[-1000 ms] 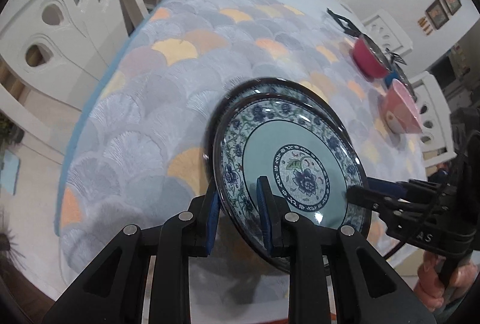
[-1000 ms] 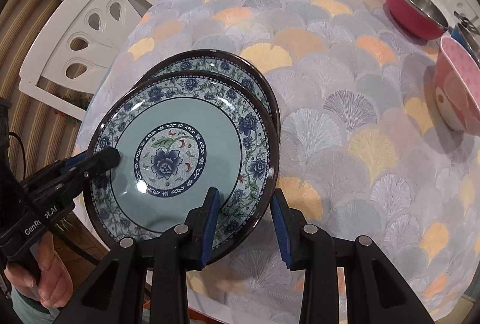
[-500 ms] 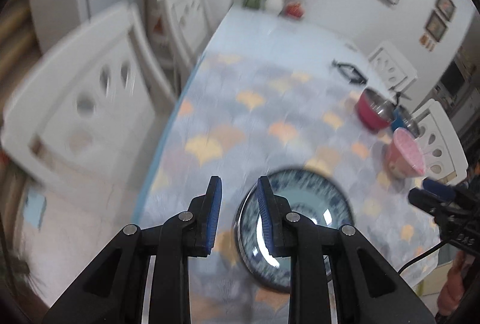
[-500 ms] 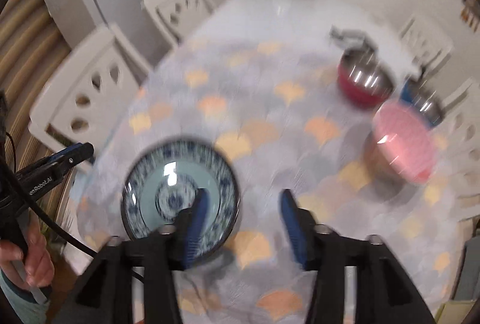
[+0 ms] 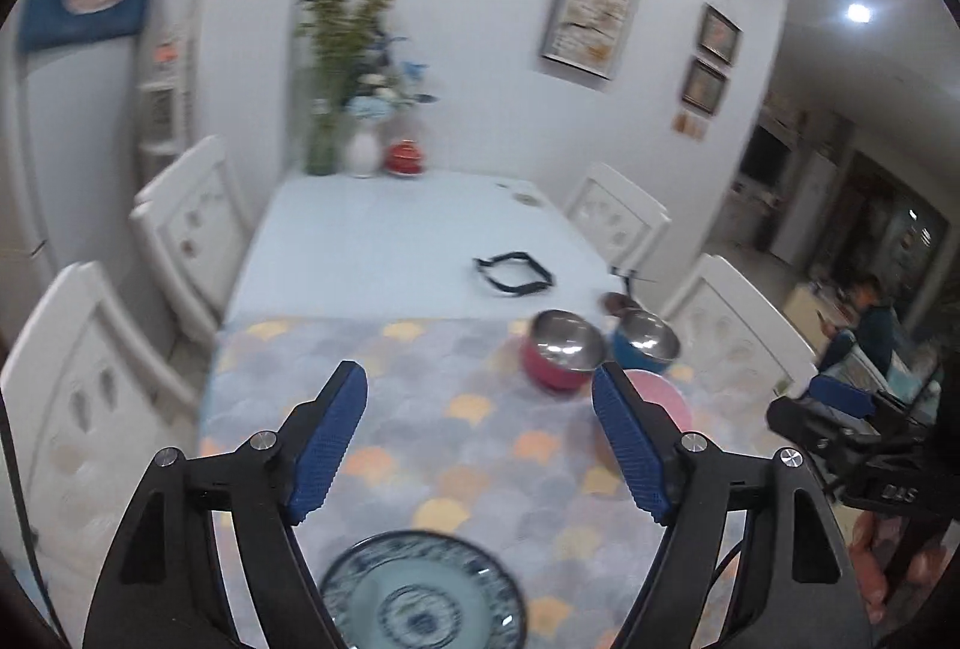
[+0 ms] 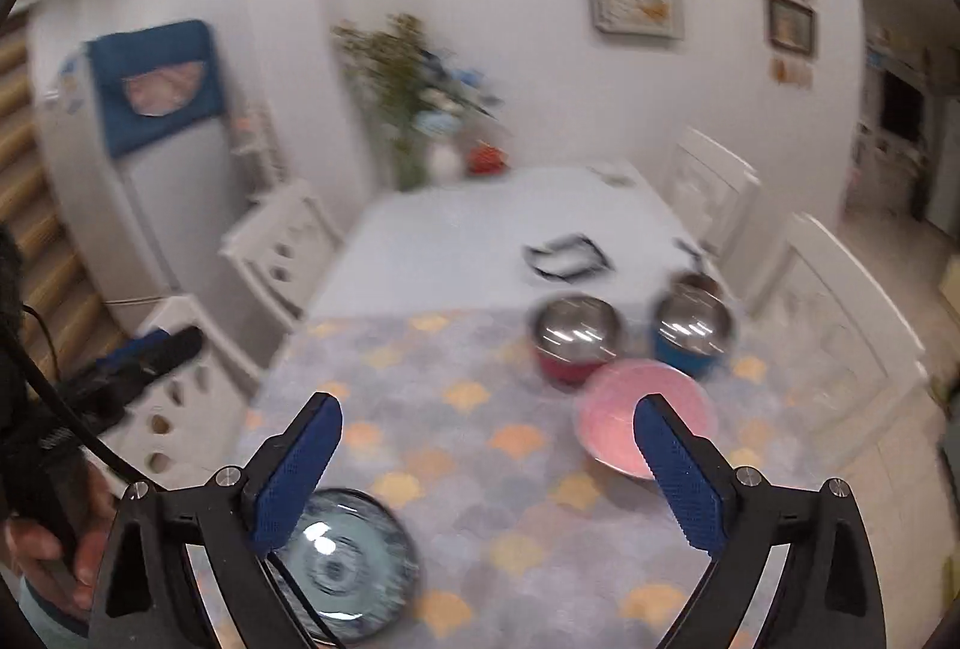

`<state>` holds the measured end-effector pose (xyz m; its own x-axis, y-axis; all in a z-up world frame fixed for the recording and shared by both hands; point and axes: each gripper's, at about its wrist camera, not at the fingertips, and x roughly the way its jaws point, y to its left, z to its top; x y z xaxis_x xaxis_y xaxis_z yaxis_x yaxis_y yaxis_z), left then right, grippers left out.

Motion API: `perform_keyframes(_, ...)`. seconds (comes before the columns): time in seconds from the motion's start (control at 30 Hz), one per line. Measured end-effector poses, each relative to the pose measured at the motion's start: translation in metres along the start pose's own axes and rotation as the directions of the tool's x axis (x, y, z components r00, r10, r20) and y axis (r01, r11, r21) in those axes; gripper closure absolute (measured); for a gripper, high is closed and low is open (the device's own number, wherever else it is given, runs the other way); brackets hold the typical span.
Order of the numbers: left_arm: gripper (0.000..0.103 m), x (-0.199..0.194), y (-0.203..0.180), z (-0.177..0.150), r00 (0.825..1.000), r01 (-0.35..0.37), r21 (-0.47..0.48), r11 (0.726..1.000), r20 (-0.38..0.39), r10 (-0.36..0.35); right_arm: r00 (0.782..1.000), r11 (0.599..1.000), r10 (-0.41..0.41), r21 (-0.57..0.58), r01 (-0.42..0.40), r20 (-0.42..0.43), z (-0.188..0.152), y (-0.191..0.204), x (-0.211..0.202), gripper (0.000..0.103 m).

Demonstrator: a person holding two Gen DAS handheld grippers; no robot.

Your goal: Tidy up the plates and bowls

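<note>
Blurring plates [image 5: 423, 589], pink bowl [image 5: 671, 397] half-hidden

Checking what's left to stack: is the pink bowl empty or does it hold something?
Empty: the pink bowl shows only its bare pink inside, though blurred.

plates [image 5: 423, 589]: blurred, cut by bottom edge | pink bowl [image 5: 660, 397]: partly behind claw
</note>
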<state>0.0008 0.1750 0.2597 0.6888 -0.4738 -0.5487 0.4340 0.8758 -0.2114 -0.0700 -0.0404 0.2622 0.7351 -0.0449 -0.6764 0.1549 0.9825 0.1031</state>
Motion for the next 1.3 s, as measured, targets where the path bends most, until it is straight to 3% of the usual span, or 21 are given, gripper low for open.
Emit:
perform_keyframes(0.2, 0.027, 0.047, -0.055, 0.012, 0.995, 0.071, 0.056, 0.996, -0.08, -0.066, 0.996, 0.98, -0.037, 0.191, 0.052, -0.082, 0.014, -0.103, 0.025, 0.006)
perform_keyframes(0.33, 0.027, 0.085, -0.088, 0.009, 0.985, 0.085, 0.04, 0.996, -0.153, -0.078, 0.987, 0.957, -0.005, 0.287, 0.052, -0.161, 0.023, -0.166, 0.056, 0.006)
perform_keyframes(0.5, 0.027, 0.153, -0.112, -0.007, 0.949, 0.083, -0.094, 0.992, -0.295, -0.108, 0.944, 0.955, 0.059, 0.293, 0.041, -0.325, 0.025, -0.221, 0.12, 0.012)
perform_keyframes(0.57, 0.034, 0.192, -0.115, -0.023, 0.916, 0.045, -0.16, 0.986, -0.386, -0.105, 0.922, 0.96, 0.08, 0.279, 0.031, -0.379, 0.02, -0.234, 0.144, 0.013)
perform_keyframes(0.63, 0.043, 0.216, -0.113, -0.038, 0.888, 0.017, -0.228, 0.974, -0.443, -0.12, 0.895, 0.964, 0.116, 0.267, 0.003, -0.43, 0.01, -0.243, 0.168, 0.025)
perform_keyframes(0.7, 0.045, 0.24, -0.107, -0.055, 0.868, -0.031, -0.308, 0.951, -0.48, -0.127, 0.86, 0.966, 0.158, 0.255, -0.034, -0.484, 0.0, -0.245, 0.191, 0.035)
perform_keyframes(0.8, 0.048, 0.259, -0.1, -0.075, 0.854, -0.094, -0.388, 0.917, -0.505, -0.126, 0.815, 0.966, 0.202, 0.246, -0.076, -0.543, -0.012, -0.245, 0.222, 0.043)
perform_keyframes(0.87, 0.048, 0.266, -0.099, -0.083, 0.853, -0.122, -0.406, 0.906, -0.509, -0.114, 0.796, 0.965, 0.225, 0.242, -0.102, -0.563, -0.016, -0.244, 0.233, 0.044)
perform_keyframes(0.9, 0.048, 0.27, -0.1, -0.087, 0.852, -0.137, -0.406, 0.904, -0.513, -0.101, 0.788, 0.965, 0.233, 0.236, -0.115, -0.569, -0.018, -0.243, 0.239, 0.045)
perform_keyframes(1.0, 0.064, 0.278, -0.106, -0.098, 0.844, -0.16, -0.401, 0.902, -0.53, -0.085, 0.771, 0.968, 0.238, 0.206, -0.141, -0.59, -0.022, -0.238, 0.255, 0.05)
perform_keyframes(1.1, 0.08, 0.283, -0.109, -0.106, 0.836, -0.183, -0.402, 0.897, -0.543, -0.073, 0.755, 0.965, 0.256, 0.203, -0.165, -0.604, -0.028, -0.236, 0.266, 0.062)
perform_keyframes(1.3, 0.09, 0.285, -0.111, -0.115, 0.844, -0.177, -0.438, 0.881, -0.528, -0.093, 0.746, 0.957, 0.286, 0.213, -0.195, -0.601, -0.042, -0.233, 0.27, 0.079)
